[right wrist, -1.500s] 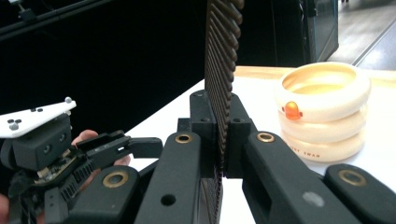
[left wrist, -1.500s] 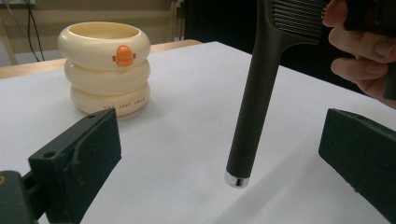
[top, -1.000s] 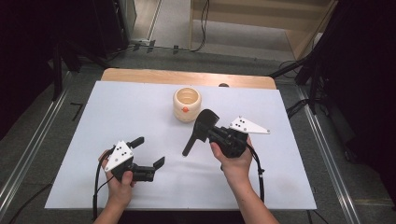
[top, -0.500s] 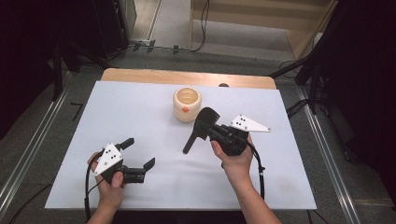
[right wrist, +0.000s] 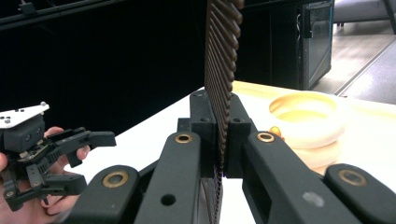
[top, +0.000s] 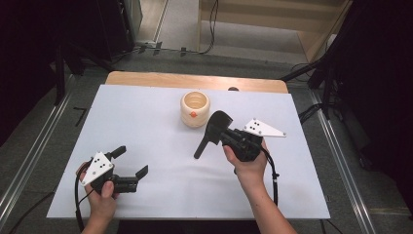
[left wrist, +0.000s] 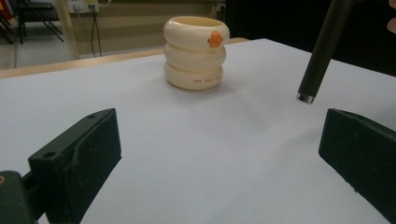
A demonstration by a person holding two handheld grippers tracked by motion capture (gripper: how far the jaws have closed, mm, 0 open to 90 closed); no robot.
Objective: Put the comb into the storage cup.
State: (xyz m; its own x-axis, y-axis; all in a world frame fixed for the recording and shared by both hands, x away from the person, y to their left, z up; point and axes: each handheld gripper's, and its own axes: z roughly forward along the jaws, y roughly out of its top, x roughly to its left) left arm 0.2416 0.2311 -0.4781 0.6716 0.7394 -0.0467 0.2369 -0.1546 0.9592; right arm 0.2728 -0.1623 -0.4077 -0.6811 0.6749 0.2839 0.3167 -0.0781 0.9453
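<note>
The right tool (top: pixel 225 138) pinches a dark ribbed flat-headed utensil (top: pixel 214 128) near the cream ringed ceramic holder (top: pixel 195 108) on the white table (top: pixel 160 122). The dangling handle may swing, striking the holder. The left tool (top: pixel 129 164) is spread, empty.

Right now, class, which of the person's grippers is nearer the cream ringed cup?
Right. The right gripper, clamping a black spatula, sits just beside the cream cup; the left gripper hangs open near the table's front-left.
</note>
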